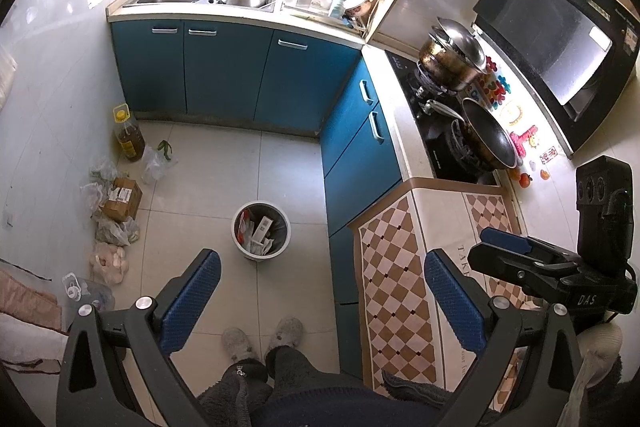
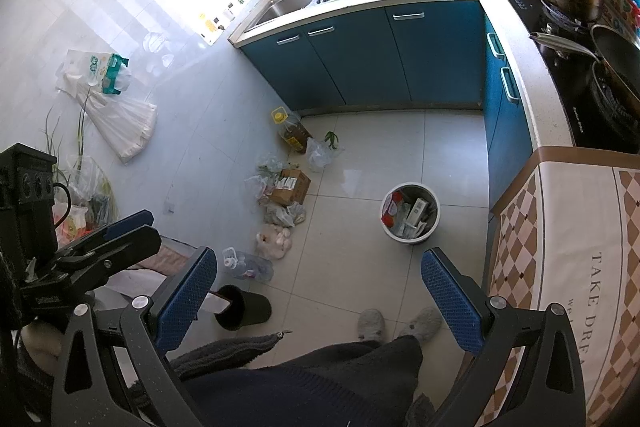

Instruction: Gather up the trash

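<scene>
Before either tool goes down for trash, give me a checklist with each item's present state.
1. Left tool open and holding nothing: ok.
2. Right tool open and holding nothing: ok.
3. Trash bin upright on the floor, its mouth uncovered: ok.
4. Room left in the bin: cannot tell; boxes and wrappers already lie inside.
5. Trash in sight: ok; plastic bags and a cardboard box lie along the wall.
6. Small black bin upright: not ok; it lies on its side on the floor.
</scene>
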`<move>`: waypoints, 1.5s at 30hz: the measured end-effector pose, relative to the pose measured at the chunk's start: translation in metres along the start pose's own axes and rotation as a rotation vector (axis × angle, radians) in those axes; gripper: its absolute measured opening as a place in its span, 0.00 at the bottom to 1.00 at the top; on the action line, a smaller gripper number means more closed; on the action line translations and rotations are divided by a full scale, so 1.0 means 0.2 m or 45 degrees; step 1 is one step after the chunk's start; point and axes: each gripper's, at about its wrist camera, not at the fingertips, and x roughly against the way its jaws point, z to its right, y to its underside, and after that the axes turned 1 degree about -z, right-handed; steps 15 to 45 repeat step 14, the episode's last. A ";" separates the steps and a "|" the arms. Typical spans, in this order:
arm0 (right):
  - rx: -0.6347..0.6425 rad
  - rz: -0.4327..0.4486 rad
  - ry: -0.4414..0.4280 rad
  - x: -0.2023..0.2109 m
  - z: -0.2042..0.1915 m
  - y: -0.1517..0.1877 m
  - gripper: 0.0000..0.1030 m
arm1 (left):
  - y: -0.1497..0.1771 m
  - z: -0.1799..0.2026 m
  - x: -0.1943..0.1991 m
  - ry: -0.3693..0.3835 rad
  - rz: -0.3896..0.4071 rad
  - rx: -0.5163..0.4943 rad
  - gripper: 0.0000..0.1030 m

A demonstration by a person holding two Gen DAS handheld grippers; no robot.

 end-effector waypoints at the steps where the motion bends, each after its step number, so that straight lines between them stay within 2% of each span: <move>1: 0.001 -0.001 0.000 0.00 0.00 0.01 1.00 | 0.00 0.00 0.00 0.001 0.000 0.000 1.00; 45: -0.009 0.003 0.000 -0.01 -0.01 0.00 1.00 | -0.01 -0.01 0.01 0.002 0.006 0.001 1.00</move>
